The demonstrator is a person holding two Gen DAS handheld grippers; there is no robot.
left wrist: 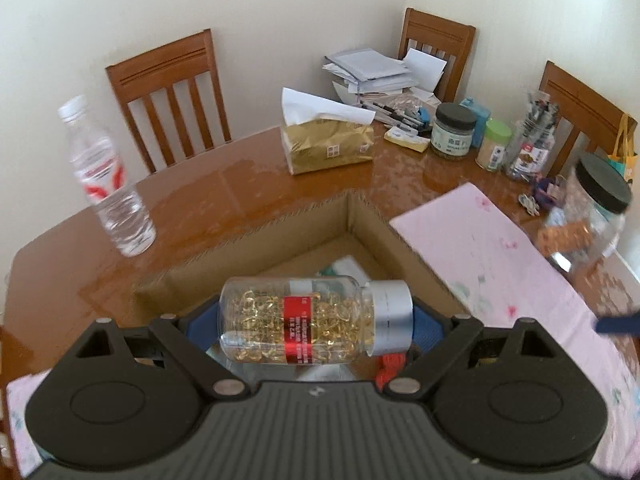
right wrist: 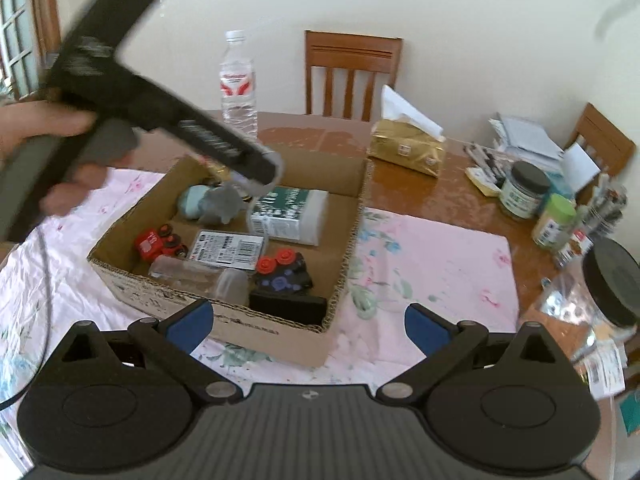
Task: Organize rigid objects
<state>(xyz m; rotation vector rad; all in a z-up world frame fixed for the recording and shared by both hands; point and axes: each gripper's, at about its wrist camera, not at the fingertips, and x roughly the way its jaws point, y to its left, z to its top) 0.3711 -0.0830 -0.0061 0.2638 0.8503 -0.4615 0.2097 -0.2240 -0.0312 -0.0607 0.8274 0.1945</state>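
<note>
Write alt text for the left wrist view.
The left tool grips a capsule bottle sideways above an open cardboard box on a wooden table. A water bottle stands left.

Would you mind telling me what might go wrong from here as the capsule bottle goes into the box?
1. The left gripper holds the capsule bottle sideways above the cardboard box; released from there, it may land hard on the items below.
2. The box floor is already crowded, so the bottle may settle on the red toy car or the clear bottle and roll.
3. The view is motion-blurred, so the left gripper could clip the box wall.
</note>
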